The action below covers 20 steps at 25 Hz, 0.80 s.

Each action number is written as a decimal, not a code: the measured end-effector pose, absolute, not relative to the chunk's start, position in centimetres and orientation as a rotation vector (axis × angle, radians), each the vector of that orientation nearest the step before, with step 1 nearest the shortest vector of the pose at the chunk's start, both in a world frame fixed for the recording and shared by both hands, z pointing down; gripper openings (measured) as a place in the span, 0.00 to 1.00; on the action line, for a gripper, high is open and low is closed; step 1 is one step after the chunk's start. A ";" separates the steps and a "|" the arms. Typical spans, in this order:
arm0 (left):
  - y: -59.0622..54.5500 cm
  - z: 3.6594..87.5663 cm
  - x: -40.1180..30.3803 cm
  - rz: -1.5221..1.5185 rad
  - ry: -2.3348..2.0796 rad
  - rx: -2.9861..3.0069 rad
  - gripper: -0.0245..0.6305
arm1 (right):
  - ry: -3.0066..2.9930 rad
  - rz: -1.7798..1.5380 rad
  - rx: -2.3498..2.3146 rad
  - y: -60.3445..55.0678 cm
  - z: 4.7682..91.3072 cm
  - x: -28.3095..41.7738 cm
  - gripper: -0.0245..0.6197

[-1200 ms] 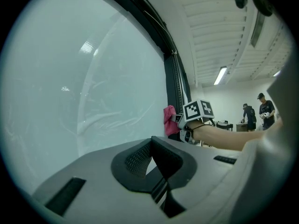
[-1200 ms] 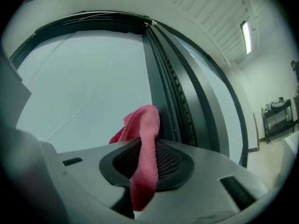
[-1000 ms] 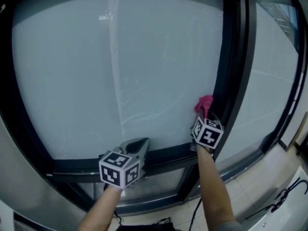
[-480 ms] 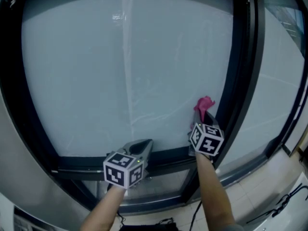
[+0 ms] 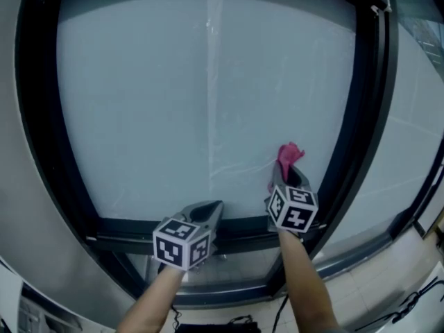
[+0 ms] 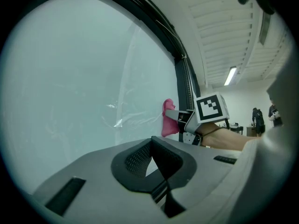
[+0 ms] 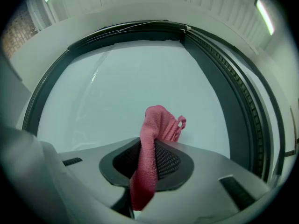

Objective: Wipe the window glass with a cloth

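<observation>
Right gripper (image 5: 285, 175) clamped on pink cloth (image 5: 289, 155), low right of window glass (image 5: 208, 96): wiping stroke. Left gripper (image 5: 210, 211) closed, empty. Next, likely: sweep left.

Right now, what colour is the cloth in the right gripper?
Pink; the cloth shows best in the right gripper view, pinched in the right gripper.

left hand-held gripper (image 5: 214, 208): grey, black pads (image 6: 136, 161) | marker cube (image 5: 182, 242): black-white squares
</observation>
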<state>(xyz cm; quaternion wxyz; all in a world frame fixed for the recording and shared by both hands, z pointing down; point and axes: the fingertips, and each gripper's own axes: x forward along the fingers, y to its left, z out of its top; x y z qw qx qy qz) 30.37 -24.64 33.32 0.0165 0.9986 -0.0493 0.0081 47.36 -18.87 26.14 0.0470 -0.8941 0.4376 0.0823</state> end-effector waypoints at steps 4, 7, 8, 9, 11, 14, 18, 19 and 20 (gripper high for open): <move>-25.5 33.2 29.0 0.011 -0.193 3.099 0.05 | 1.396 0.249 -2.709 -20.6 26.3 45.2 0.14; -26.2 33.2 27.8 0.006 -0.225 3.091 0.05 | 1.444 0.252 -2.695 -21.8 26.4 43.6 0.14; -26.5 33.3 27.5 0.004 -0.236 3.088 0.05 | 1.463 0.257 -2.690 -22.4 26.3 43.0 0.14; -26.7 33.3 27.1 0.002 -0.247 3.086 0.05 | 1.481 0.265 -2.686 -22.9 26.2 42.3 0.14; -27.3 33.6 26.3 0.004 -0.271 3.079 0.05 | 1.516 0.279 -2.679 -23.9 26.1 41.0 0.14; -28.2 34.0 24.9 0.007 -0.306 3.068 0.05 | 1.554 0.290 -2.664 -25.3 26.1 39.1 0.14; -29.6 33.6 22.5 -0.007 -0.364 3.066 0.05 | 1.606 0.309 -2.636 -27.3 25.8 36.5 0.14; -30.0 33.5 22.0 -0.009 -0.378 3.065 0.05 | 1.619 0.309 -2.626 -27.8 25.8 35.9 0.14; -30.3 33.5 21.5 -0.009 -0.389 3.065 0.05 | 1.632 0.308 -2.617 -28.2 25.8 35.3 0.14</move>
